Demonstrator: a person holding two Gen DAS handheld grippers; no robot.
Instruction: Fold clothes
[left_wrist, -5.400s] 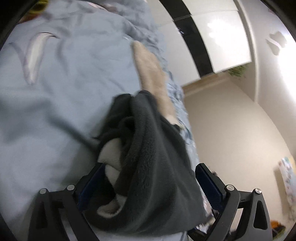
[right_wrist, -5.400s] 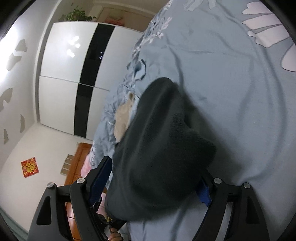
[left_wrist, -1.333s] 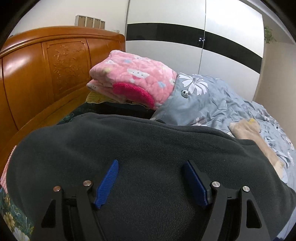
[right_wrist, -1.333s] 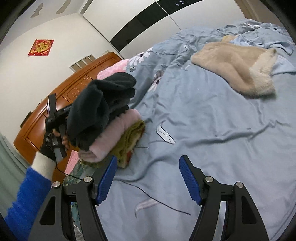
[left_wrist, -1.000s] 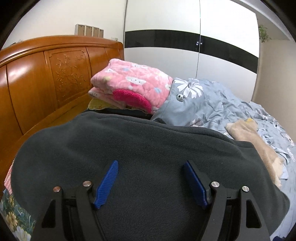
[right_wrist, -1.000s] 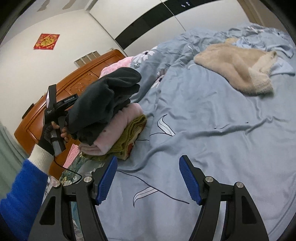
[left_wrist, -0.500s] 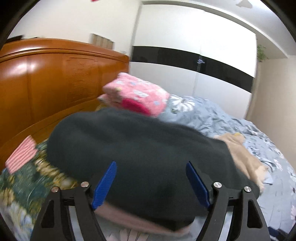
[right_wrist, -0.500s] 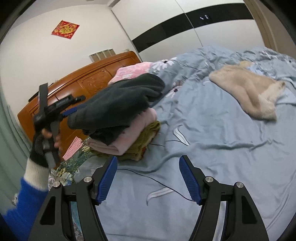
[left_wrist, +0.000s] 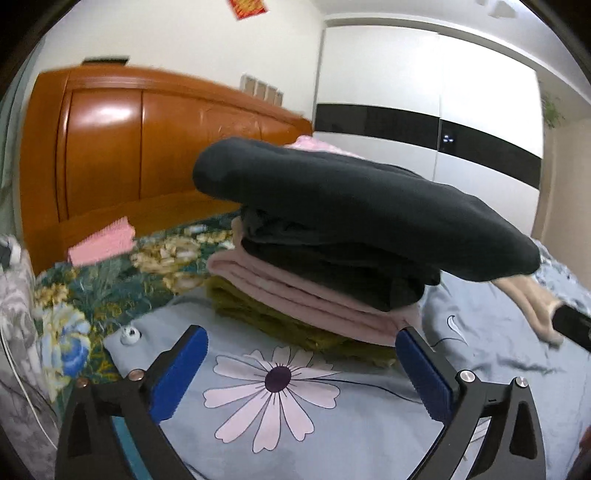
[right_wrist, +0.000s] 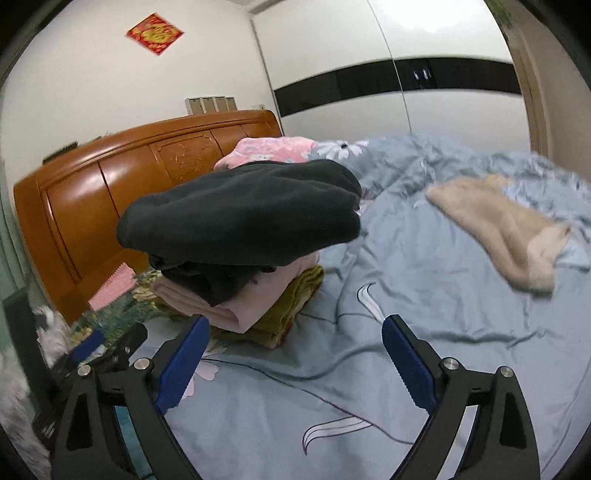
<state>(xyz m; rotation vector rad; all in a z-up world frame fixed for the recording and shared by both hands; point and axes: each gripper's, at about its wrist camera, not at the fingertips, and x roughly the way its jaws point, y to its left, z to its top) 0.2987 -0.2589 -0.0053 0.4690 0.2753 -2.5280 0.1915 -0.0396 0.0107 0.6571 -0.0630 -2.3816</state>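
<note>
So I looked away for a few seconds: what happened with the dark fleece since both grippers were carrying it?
The dark fleece was carried to the headboard end, set on top of the pink and olive pile and let go. The left hand-held gripper has backed away from it; the right hand-held gripper is open too. The beige garment stayed unfolded on the bed.

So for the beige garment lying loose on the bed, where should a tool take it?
Probably the beige garment is best pinched at its paler near end, which lies flat and free on the blue sheet. Come from the right tool's side, low over the sheet; its far end runs up into rumpled bedding.
</note>
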